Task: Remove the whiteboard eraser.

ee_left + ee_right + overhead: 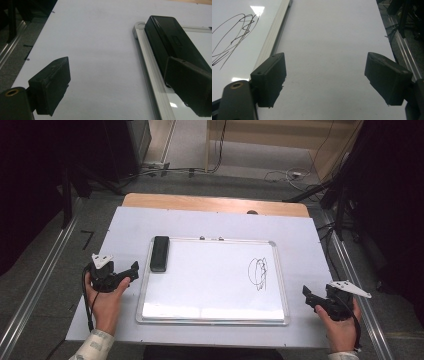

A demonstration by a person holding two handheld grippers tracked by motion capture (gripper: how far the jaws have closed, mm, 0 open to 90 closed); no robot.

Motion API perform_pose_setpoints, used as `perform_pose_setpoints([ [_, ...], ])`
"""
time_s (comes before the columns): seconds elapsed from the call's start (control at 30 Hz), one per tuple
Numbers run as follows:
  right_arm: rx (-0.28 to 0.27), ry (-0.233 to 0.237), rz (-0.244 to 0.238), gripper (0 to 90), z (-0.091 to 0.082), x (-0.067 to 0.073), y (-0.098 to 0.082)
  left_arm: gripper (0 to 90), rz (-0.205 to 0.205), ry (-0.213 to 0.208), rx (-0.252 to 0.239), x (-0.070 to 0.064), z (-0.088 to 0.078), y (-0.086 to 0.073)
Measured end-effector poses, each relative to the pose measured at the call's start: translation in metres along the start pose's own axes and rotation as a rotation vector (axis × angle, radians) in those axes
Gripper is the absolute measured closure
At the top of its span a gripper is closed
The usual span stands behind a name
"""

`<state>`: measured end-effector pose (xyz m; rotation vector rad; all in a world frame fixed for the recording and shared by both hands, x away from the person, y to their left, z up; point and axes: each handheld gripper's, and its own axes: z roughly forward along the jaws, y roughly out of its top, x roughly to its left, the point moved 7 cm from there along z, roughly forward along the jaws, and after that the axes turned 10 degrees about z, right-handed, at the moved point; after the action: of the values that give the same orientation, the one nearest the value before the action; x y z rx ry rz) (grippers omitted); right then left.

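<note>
1. The black eraser (160, 253) lies flat on the upper left corner of the whiteboard (215, 317), untouched (its long side runs along the board's left frame).
2. The scribble (259, 273) sits unwiped at the right of the board, so the wiping, as I judge it, has not begun.
3. The left gripper (131, 271) rests at the lower left of the high view, just beside the board, fingers (51, 86) spread and empty, the eraser close ahead.
4. The right gripper (310, 296) waits at the lower right on the white surface (200, 222), fingers (270, 78) spread with nothing between them.
5. Left to do: grasp the eraser, carry it across, rub out the marks.
</note>
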<state>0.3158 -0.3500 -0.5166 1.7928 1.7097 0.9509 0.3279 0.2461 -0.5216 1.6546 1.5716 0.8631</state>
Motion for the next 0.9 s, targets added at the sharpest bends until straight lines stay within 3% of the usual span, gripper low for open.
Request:
perform_pose_setpoints([
  [0.63,0.006,0.001,0.005,16.6,0.001,0.001,-0.001,8.2,0.031,-0.049,0.01,-0.033,0.024,0.023],
  [0.9,0.006,0.0,0.003,16.6,0.001,0.002,-0.001,11.2,0.045,-0.04,0.028,-0.042,0.038,0.029],
])
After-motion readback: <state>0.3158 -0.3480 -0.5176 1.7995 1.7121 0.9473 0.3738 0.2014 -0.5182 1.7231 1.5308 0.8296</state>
